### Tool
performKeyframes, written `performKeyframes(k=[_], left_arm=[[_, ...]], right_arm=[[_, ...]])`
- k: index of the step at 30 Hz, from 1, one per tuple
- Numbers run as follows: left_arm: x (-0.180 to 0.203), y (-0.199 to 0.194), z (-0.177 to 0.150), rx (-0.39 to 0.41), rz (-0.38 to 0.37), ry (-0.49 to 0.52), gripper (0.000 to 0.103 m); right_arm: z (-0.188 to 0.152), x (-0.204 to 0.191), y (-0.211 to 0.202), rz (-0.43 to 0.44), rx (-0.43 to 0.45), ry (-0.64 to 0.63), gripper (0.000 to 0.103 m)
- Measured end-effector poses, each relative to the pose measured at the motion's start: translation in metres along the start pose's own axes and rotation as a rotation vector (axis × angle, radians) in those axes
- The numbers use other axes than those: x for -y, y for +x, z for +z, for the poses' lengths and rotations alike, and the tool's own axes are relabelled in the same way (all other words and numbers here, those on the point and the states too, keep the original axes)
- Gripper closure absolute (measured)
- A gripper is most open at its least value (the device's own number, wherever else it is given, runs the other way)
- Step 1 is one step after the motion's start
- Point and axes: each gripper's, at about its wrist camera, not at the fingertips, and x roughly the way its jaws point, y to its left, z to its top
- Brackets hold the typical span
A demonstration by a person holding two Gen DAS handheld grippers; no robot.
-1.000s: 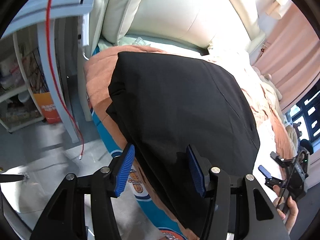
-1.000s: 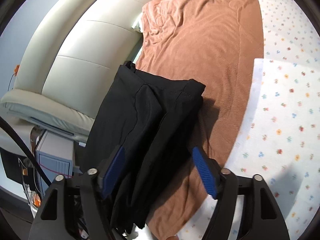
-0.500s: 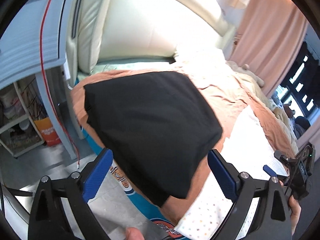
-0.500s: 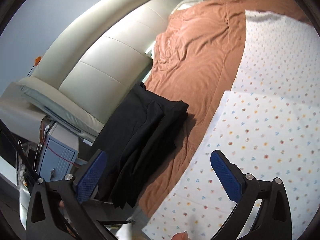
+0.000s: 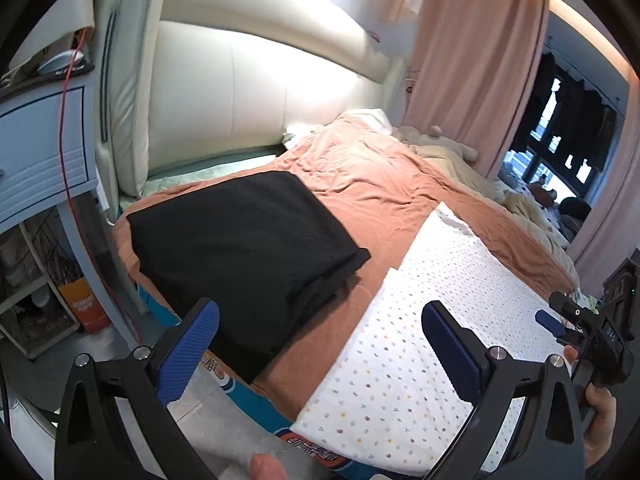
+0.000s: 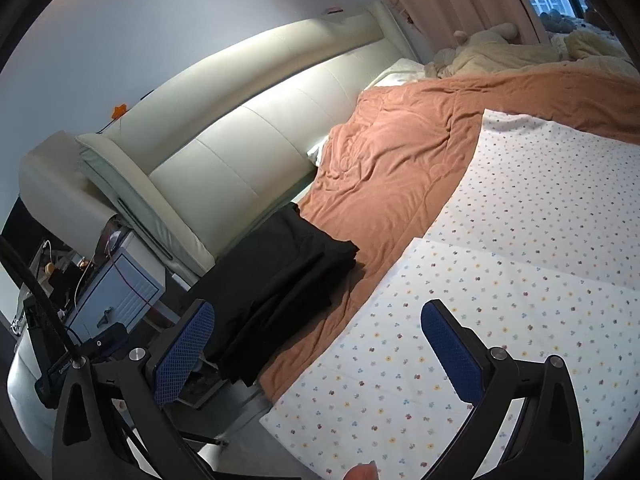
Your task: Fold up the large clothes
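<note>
A folded black garment [image 5: 244, 248] lies on the near left corner of the bed, on the orange blanket [image 5: 376, 192]; it also shows in the right wrist view [image 6: 280, 280]. My left gripper [image 5: 320, 344] is open and empty, held back from the bed edge, right of the garment. My right gripper [image 6: 318, 348] is open and empty, above the edge of the white dotted sheet [image 6: 500, 280]. The right gripper also shows at the right edge of the left wrist view [image 5: 580, 328].
A cream padded headboard [image 5: 248, 80] stands behind the bed. A light blue nightstand [image 5: 40, 144] with a red cable [image 5: 64, 128] stands left of the bed. Pink curtains [image 5: 472, 68] and a window lie at the far right. Rumpled beige bedding [image 6: 500, 52] lies at the far side.
Both grippers have let go of the black garment, opened wide and pulled back from the bed. The garment stays folded on the blanket.
</note>
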Motion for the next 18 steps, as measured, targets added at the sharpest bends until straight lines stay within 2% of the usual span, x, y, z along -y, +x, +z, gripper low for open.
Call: performKeyframes(k=[5,15,18], left_arm=[[0.033,-0.021,-0.013,0.017,-0.031,0.084,0.000],[0.084,-0.074,-0.047,0.062,-0.114,0.174,0.000],[0.096,-0.089,-0.060,0.075,-0.128,0.212,0.000]], right_arm=[[-0.020,-0.003,-0.048,-0.043,0.036,-0.040,0.000],[-0.068,-0.017,-0.138,-0.155,0.134,-0.074,0.000],[-0.082,-0.026,-0.150,-0.187,0.146,-0.085,0.000]])
